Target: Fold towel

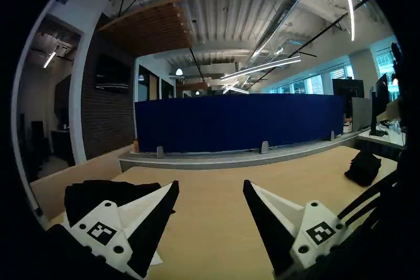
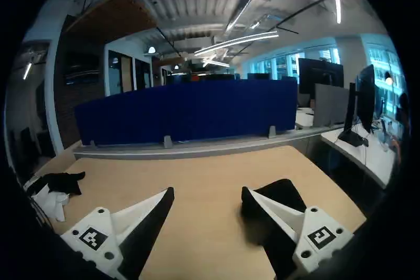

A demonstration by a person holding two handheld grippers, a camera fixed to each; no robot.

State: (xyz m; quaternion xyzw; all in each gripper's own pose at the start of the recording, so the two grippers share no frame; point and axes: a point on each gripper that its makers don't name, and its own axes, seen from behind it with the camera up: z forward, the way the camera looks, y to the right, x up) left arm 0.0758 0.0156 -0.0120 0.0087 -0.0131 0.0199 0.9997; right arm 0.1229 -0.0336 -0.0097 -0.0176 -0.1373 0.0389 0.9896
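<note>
Two grippers, both spread and empty | crumpled black towel (image 1: 105, 192) in front of blue divider (image 1: 236, 122), toward its left end, just left of my left gripper (image 1: 210, 183) | folded black towel (image 2: 281, 190) toward its right end, beside my right gripper (image 2: 207, 190) | I'd reach left-handed.

Crumpled towel: black soft cloth towel (image 1: 107, 192), bunched and unfolded (no neat edges to see), lying near the left edge of the light wooden tabletop (image 1: 220, 196).
Bundled towel: second black cloth bundle (image 1: 363, 167), a compact mound, resting on the same tabletop's right side, well apart from the first.
</note>
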